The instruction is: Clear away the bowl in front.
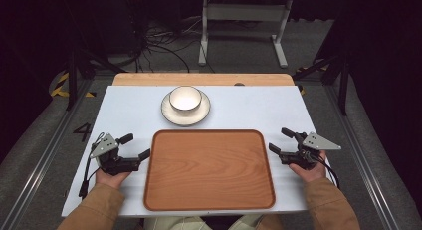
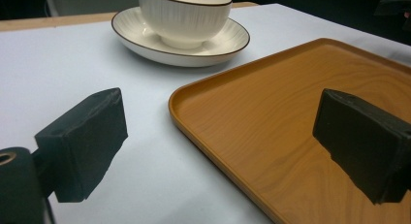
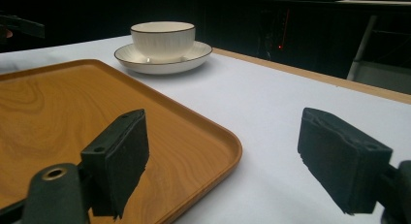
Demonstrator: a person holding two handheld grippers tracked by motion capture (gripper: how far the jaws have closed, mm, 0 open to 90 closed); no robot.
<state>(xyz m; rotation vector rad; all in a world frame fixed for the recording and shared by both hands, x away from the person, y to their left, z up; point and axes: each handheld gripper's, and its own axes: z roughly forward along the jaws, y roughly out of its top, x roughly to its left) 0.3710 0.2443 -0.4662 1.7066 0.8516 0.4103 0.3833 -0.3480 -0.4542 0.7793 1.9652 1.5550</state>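
We hold the left gripper (image 1: 135, 146) at the left edge of the wooden tray (image 1: 209, 170), its jaws spread wide with nothing between them; one jaw hangs over the tray's rim, the other over the white table (image 1: 259, 105). Our right gripper (image 1: 280, 141) sits at the tray's right edge, jaws likewise apart and empty. The tray lies bare at the near middle of the table. Beyond its far edge stands the white bowl (image 1: 185, 99) on its saucer (image 1: 170, 115), apart from both grippers.
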